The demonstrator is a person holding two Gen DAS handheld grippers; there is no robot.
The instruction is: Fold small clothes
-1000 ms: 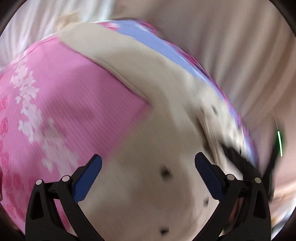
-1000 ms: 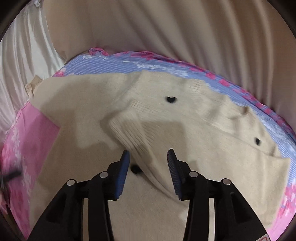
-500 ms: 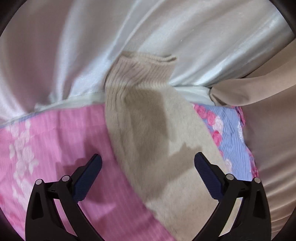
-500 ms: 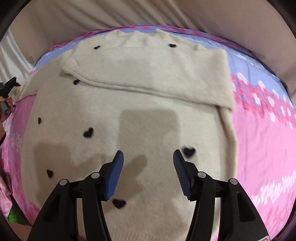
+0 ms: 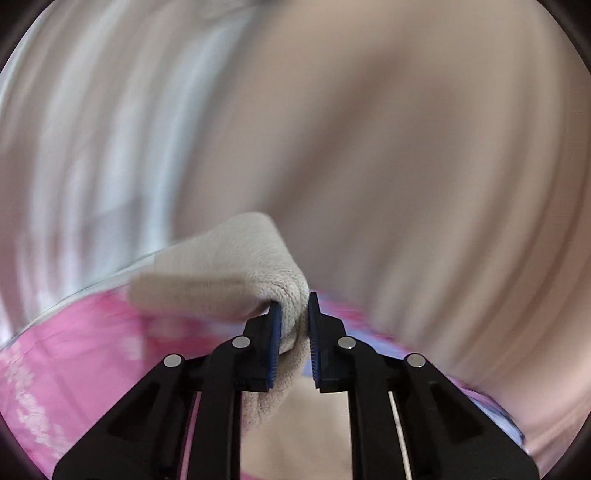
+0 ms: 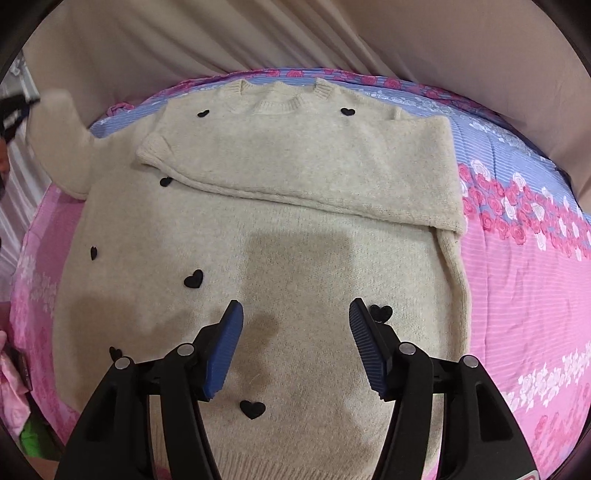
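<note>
A cream knit sweater [image 6: 295,229] with small black hearts lies flat on a pink and blue flowered sheet [image 6: 524,266]. Its right sleeve [image 6: 314,166] is folded across the chest. Its left sleeve [image 6: 66,147] is lifted at the far left, where my left gripper shows at the frame edge [image 6: 14,110]. In the left wrist view my left gripper [image 5: 294,332] is shut on the cuff of that sleeve [image 5: 229,273], held above the sheet; the view is blurred. My right gripper [image 6: 295,350] is open and empty, above the sweater's lower body.
Beige curtain folds [image 6: 258,33] hang behind the far edge of the bed. Pale satin fabric [image 5: 74,147] lies at the left. Pink and green cloth [image 6: 14,406] shows at the lower left edge of the right wrist view.
My left gripper has shut on the left sleeve cuff and lifted it. My right gripper has let go of the folded right sleeve, drawn back over the sweater's body and opened wider.
</note>
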